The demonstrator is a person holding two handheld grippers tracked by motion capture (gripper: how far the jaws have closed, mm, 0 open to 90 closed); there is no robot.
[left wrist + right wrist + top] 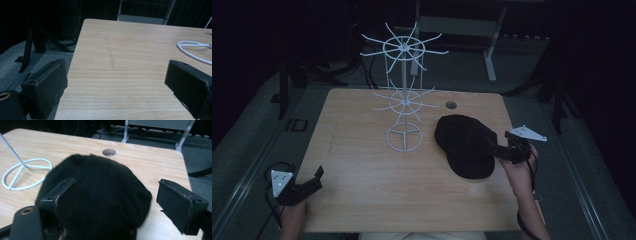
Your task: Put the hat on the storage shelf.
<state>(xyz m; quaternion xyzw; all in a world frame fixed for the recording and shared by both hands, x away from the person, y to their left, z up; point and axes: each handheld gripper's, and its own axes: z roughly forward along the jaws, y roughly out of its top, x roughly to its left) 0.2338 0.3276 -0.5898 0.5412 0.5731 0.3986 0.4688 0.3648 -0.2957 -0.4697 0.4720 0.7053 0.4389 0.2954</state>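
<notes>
cap (100, 202) near edge cut off below, rack (192, 48) base partly out of frame

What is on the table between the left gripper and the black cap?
Nothing: in the high view, only bare table lies between the left gripper and the cap.

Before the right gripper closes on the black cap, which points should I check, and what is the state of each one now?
1. Right gripper is open: ok.
2. Black cap lies flat on the table, beside the white wire rack, not touching its base ring: ok.
3. Cap edge sits between the jaws: ok; one jaw is over the cap, the other beyond its edge.
4. Lower jaw is under the fabric: cannot tell.
5. Left gripper is open and far from the cap, near the table's front left corner: ok.
6. Rack hooks are free: ok, nothing hangs on them.
</notes>
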